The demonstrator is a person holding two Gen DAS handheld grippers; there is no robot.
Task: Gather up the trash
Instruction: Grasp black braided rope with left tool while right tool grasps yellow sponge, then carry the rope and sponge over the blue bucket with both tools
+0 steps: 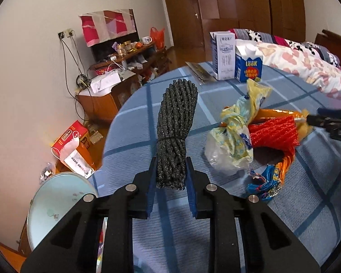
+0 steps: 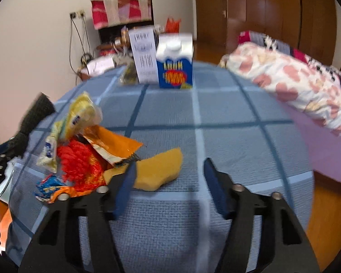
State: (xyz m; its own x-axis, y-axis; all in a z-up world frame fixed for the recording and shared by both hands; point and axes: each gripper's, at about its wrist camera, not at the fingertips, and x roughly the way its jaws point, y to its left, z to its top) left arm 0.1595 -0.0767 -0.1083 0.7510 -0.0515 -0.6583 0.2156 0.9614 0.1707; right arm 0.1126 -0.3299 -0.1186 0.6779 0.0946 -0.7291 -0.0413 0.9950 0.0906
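While the left gripper (image 1: pixel 171 170) pinches the near end of the dark rope bundle (image 1: pixel 175 132), the trash heap (image 1: pixel 250 141) lies just to its right. The right gripper (image 2: pixel 168 182) hangs part open and empty, yellow sponge (image 2: pixel 156 170) against its left finger, bare blue checked cloth (image 2: pixel 238 150) ahead to the cartons (image 2: pixel 175 63).

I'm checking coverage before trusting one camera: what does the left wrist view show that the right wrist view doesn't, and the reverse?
Left wrist only: the left gripper shut on the dark grey rope bundle, and a round pale blue basin on the floor.

Right wrist only: the yellow sponge wedge just beyond the right gripper, whose jaws stand open with nothing between them.

Both: the red yarn bundle, yellow crumpled wrapper, blue milk carton and blue checked cloth.
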